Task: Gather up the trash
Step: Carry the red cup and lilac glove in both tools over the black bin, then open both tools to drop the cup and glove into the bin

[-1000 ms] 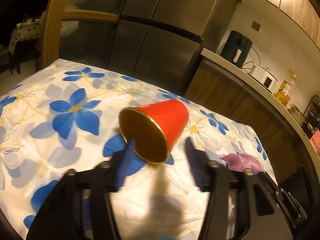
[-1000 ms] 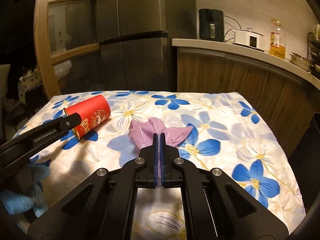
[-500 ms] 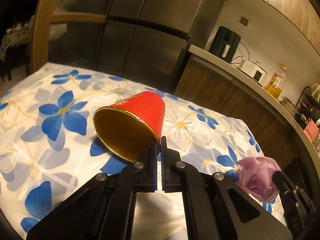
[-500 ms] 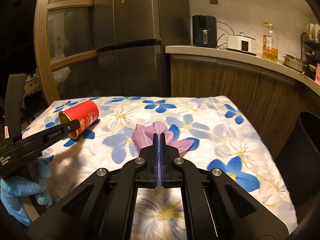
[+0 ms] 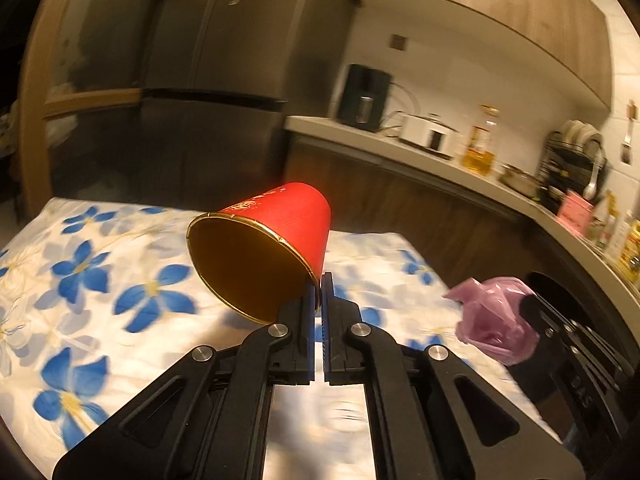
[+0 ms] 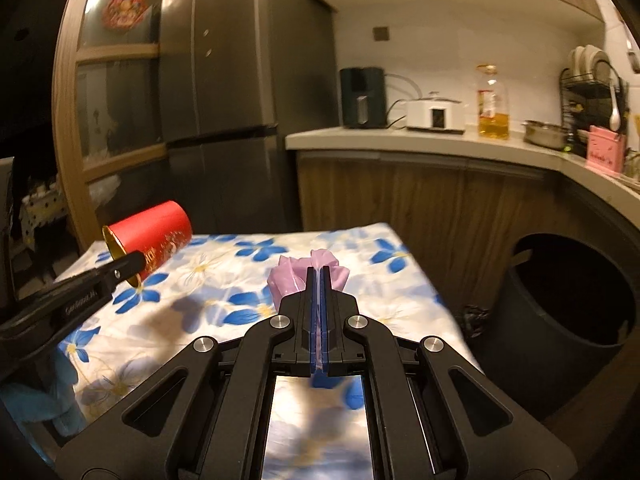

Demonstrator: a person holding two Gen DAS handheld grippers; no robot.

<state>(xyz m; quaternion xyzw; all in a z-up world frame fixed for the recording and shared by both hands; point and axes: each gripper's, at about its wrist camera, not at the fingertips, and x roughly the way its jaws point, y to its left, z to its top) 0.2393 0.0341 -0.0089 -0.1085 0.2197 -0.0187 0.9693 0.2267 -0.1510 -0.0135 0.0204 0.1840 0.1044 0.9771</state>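
Left wrist view: left gripper [image 5: 321, 284] fingers clamp the rim of the red cup [image 5: 266, 250], held above the floral desk [image 5: 100, 300]. Right wrist view: right gripper [image 6: 319, 276] fingers pinch the purple bag [image 6: 292, 278] above the desk, bin [image 6: 560, 312] at right.

Layout, kitchen:
- Flower-printed tablecloth [image 6: 208, 276] in the foreground.
- Red paper cup [image 5: 260, 254], above the cloth, left, rim between the left gripper [image 5: 317, 284] jaws.
- Crumpled purple plastic bag [image 6: 306, 276], right of the cup, in the right gripper [image 6: 319, 276].
- Round dark bin [image 6: 568, 308], right of the table.
- Steel fridge [image 6: 240, 80] behind; counter [image 6: 400, 138] behind right.
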